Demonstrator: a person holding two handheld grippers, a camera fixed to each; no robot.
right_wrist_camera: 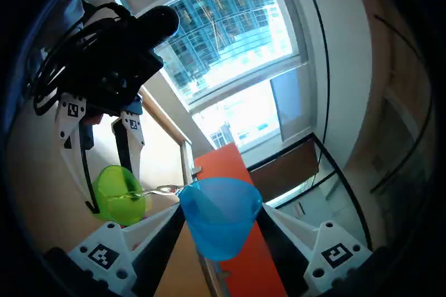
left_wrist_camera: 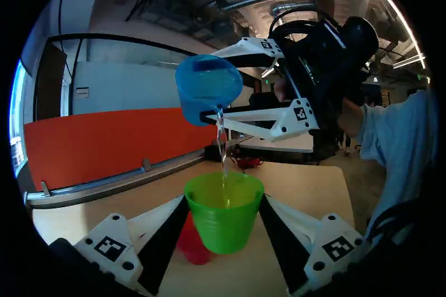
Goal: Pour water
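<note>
Left gripper [left_wrist_camera: 223,210] is clamping the green cup [left_wrist_camera: 224,233] upright over the table [left_wrist_camera: 304,185] — a red cup [left_wrist_camera: 192,244] is sitting just beside it. Right gripper [right_wrist_camera: 221,213] is squeezing the blue cup [right_wrist_camera: 220,233], tilting it above the green one — thin water stream [left_wrist_camera: 222,146] is falling in.

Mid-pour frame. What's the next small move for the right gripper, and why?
Probably the right gripper should tip the blue cup a touch further, with its lip above the green cup. A thin stream is landing inside the green cup, which the left gripper grips upright, and the blue cup seems to hold more water.
</note>
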